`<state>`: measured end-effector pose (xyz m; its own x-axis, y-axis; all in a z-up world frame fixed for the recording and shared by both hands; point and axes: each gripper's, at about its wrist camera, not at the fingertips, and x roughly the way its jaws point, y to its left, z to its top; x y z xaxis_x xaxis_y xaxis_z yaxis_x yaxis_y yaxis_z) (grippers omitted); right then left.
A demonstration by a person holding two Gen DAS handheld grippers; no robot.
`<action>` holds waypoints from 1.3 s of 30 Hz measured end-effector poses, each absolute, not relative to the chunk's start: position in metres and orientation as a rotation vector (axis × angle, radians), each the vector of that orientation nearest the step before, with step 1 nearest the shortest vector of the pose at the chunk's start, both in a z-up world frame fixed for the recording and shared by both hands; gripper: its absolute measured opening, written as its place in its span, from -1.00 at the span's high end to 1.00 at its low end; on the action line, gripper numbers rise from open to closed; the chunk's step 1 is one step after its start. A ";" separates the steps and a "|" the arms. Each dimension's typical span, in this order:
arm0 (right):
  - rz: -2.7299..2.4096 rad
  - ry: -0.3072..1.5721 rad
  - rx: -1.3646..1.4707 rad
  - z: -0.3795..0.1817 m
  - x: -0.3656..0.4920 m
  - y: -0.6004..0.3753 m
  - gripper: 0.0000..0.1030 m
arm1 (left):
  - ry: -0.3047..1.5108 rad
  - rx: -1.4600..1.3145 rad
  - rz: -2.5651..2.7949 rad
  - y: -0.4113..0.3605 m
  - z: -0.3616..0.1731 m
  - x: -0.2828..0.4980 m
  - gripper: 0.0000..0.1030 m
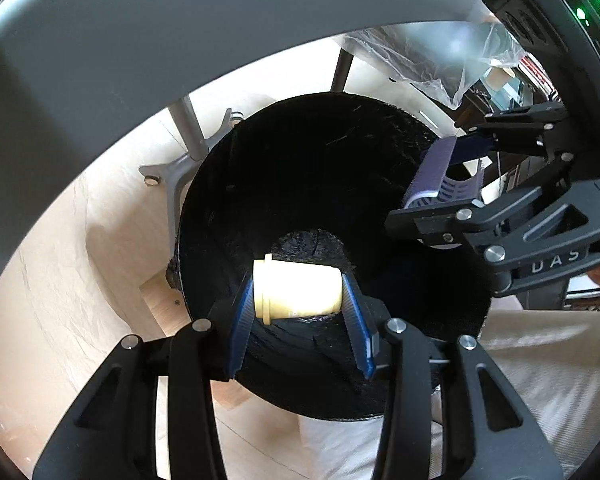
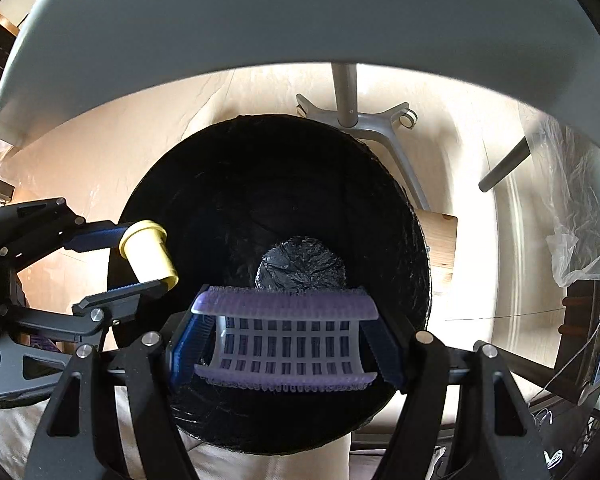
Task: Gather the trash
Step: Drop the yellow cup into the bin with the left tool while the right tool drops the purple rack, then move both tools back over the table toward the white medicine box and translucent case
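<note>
Black plastic lines the round trash bin (image 1: 300, 168), whose open mouth fills the centre of both wrist views, with its crumpled bottom visible deep inside. Left gripper (image 1: 298, 292): its blue ribbed fingers (image 1: 242, 328) are closed on a pale yellow cylinder (image 1: 300, 290), one pad on each end face, so that the cylinder's long axis runs straight across from finger to finger; the flanged, stepped end points toward the left finger, the plain end toward the right. In the right wrist view the same cylinder (image 2: 150, 254) hangs just over the left rim of the bin, tilted, with the flanged end uppermost. Right gripper (image 2: 286, 338): its fingers (image 2: 190, 346) clamp a lilac slotted hair roller (image 2: 286, 336) by its two ends, the long axis again lying crosswise between the pads, the curved, bristled wall facing the camera. The roller (image 1: 440, 176) is held over the near right side of the bin opening, as the left wrist view shows. Both objects are above the bin mouth and apart from each other. A grey desk (image 2: 300, 12) edge arches over the scene; its metal pedestal base (image 2: 374, 132) stands on the pale floor (image 2: 100, 160) behind the bin. Clear plastic sheeting (image 1: 460, 64) hangs at the right.
</note>
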<state>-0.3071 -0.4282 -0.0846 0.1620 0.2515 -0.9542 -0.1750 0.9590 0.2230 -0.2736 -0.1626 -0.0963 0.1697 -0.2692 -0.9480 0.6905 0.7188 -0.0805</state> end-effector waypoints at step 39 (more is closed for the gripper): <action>0.273 1.029 -0.063 0.048 -0.195 -0.471 -0.90 | 0.936 0.268 -0.596 -0.110 0.018 -0.137 -0.97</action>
